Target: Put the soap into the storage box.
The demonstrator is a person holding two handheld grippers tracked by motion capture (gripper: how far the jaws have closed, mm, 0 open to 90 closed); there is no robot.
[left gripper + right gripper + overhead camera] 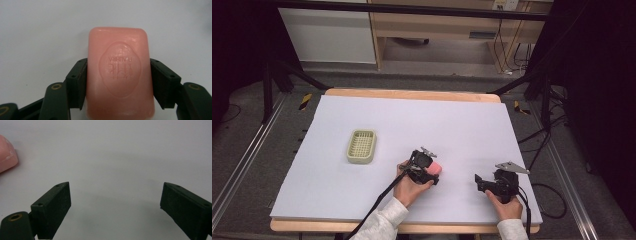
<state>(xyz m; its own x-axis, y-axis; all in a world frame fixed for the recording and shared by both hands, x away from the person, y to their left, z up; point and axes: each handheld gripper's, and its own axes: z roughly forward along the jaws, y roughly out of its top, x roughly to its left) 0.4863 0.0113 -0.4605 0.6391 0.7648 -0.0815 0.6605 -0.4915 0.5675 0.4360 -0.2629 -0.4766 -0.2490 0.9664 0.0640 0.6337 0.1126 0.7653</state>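
The right gripper (480, 181) is resting near the table's near edge, jaws spread and empty. Just farther left, the left gripper (435, 174) is clamping the pink soap bar (120, 72) by its long sides, lying on the white table (412, 120). Lifting straight and level should be keeping it from slipping before carrying it to the green soap dish (362, 146) at far left.

One pink soap bar (119, 72), one green slatted soap dish (362, 146), two hand-held claws.

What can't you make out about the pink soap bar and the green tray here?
- Pink rectangular soap bar, left gripper view: near end cut off by the bottom edge; embossed lettering too faint to read.
- Same bar, high view: mostly hidden behind the left claw.
- Pale green slotted plastic tray, high view: too small to see inside.
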